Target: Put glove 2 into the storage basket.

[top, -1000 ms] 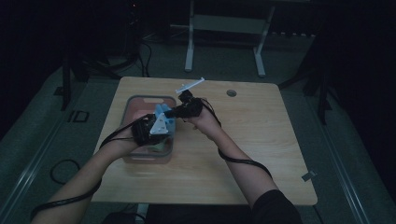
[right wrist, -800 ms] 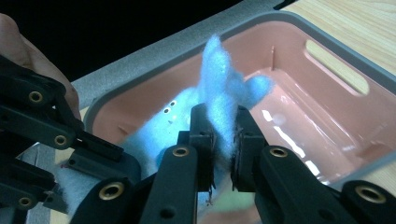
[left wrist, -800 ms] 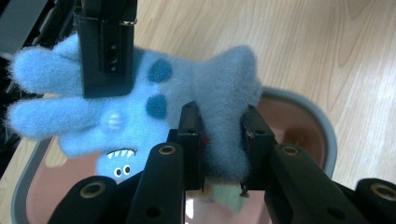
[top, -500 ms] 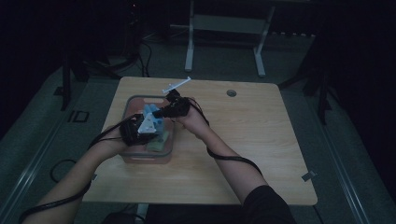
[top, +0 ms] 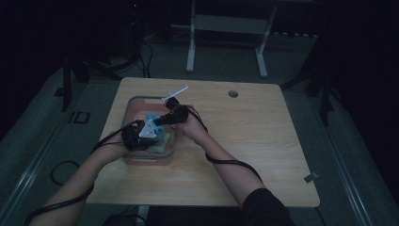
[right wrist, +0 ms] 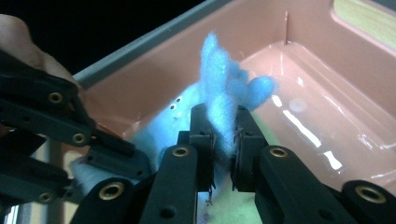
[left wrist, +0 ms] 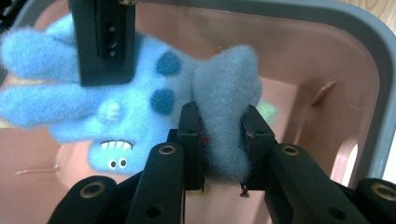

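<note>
Tools shifted left, blue plush (left wrist: 140,98) over pink bin (left wrist: 345,74)

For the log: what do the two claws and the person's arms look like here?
Both claws are black, built of linked bars with brass-coloured rivets, ending in flat black jaws: left claw, right claw. In the high view the left claw carries a grey three-cornered plate, and black cables trail back along both forearms. The forearms are bare; a dark sleeve covers the right upper arm.

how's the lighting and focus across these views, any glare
High view: dim, room nearly black, table faintly lit. Left gripper view: bright, plush soft and blurry at its left. Right gripper view: streaks of glare on the bin floor, dark beyond its rim.
</note>
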A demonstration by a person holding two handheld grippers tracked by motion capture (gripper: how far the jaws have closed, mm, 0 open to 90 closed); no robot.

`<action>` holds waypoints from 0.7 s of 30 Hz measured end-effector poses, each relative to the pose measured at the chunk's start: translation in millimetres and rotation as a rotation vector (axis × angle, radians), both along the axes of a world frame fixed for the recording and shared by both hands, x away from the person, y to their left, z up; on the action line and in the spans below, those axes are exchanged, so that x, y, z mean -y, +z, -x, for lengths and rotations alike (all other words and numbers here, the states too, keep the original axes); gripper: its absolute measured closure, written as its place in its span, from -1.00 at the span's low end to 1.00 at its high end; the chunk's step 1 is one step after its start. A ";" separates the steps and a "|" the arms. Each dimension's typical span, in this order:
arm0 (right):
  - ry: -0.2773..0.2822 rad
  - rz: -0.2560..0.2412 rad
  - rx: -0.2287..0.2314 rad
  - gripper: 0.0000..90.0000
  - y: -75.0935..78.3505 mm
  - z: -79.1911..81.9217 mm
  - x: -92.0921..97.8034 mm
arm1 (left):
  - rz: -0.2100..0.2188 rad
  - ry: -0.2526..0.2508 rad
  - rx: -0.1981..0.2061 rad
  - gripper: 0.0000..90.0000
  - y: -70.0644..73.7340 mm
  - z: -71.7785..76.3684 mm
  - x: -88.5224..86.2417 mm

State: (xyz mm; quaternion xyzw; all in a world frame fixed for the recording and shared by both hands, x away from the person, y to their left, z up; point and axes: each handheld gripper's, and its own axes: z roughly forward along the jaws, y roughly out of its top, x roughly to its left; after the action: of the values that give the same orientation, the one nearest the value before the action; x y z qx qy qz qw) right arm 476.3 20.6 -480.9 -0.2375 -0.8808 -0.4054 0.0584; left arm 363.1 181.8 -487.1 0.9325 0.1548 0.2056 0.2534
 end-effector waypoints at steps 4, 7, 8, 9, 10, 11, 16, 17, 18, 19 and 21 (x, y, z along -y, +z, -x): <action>-0.006 0.018 0.003 0.81 -5.5 0.4 -0.4 | 0.000 -0.004 -0.011 0.66 -4.4 -0.5 0.9; -0.015 0.013 -0.007 0.81 -8.2 0.1 1.3 | -0.004 -0.006 0.011 0.66 -3.3 1.9 1.3; -0.014 0.011 -0.009 0.81 -8.7 -0.3 2.3 | -0.004 -0.008 0.001 0.66 -2.5 2.0 1.3; -0.013 0.015 -0.006 0.81 -9.5 -0.5 2.7 | -0.008 -0.010 -0.009 0.66 -2.3 1.7 1.6; -0.012 0.021 -0.007 0.81 -10.4 -0.3 2.6 | -0.019 -0.010 -0.016 0.66 -2.8 1.3 2.3; -0.012 0.029 -0.006 0.80 -11.4 -0.1 2.3 | -0.027 -0.014 -0.024 0.66 -3.8 0.6 3.3; -0.009 0.051 0.014 0.79 -14.1 1.1 0.6 | -0.034 -0.018 -0.046 0.65 -7.3 -2.4 7.0; -0.012 0.052 0.015 0.78 -14.4 0.9 0.6 | -0.025 -0.013 -0.056 0.65 -8.0 -4.0 7.0; -0.018 0.052 0.017 0.73 -15.3 -0.5 1.0 | -0.023 -0.009 -0.061 0.63 -7.9 -4.7 6.7; -0.022 0.052 0.017 0.71 -15.6 -1.2 1.4 | -0.016 -0.004 -0.070 0.61 -8.2 -5.7 6.3; -0.035 0.054 0.017 0.61 -15.9 -2.8 2.7 | -0.011 -0.003 -0.081 0.53 -8.9 -7.3 5.6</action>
State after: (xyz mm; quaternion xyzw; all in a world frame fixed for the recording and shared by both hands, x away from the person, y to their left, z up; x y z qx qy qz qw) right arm 479.1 17.9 -496.9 -0.2510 -0.8875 -0.3846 0.0375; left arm 370.4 176.2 -496.0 0.9417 0.1626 0.1680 0.2420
